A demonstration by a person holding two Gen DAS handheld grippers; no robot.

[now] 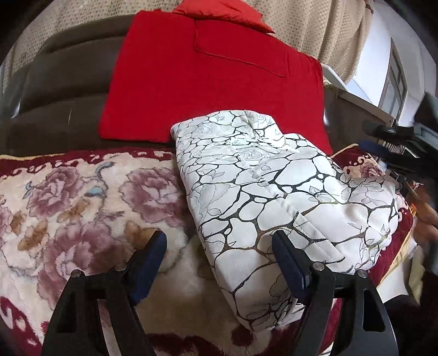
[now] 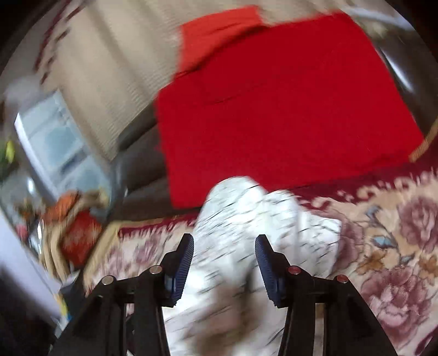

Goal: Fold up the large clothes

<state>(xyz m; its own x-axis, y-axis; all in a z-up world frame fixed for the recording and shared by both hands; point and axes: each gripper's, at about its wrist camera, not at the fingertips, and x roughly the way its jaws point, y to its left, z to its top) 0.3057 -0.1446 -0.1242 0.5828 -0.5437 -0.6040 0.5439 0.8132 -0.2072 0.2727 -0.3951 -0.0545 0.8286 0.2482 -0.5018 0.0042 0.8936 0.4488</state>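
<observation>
On the floral plush blanket (image 1: 82, 197), a white padded garment (image 1: 273, 197) printed with a black crackle pattern lies folded into a thick bundle. Its far end rests against the lower edge of a red folded cloth (image 1: 208, 90), which leans on the dark brown sofa back (image 1: 60, 90). A brighter red piece (image 1: 224, 13) shows at the top of that cloth, with a beige curtain (image 1: 314, 24) behind it.

From the left wrist view, the left gripper (image 1: 219, 263) has its jaws spread wide. The near corner of the garment sits between them, closer to the right-hand finger (image 1: 290, 268), but neither blue pad presses on the fabric; the other finger (image 1: 150, 260) stands over the blanket. At the right edge of this view the right gripper (image 1: 394, 142) appears as a dark, partly blurred shape, beyond the garment's far side.

The right wrist view is smeared by motion. The right gripper (image 2: 224, 263) has its jaws parted about halfway, with the garment (image 2: 246, 224) behind and below the gap; the pads do not appear to clamp anything. The red cloth (image 2: 273, 109) fills the upper middle, the blanket (image 2: 383, 246) spreads to the right, and a window (image 2: 52, 142) shows at left.
</observation>
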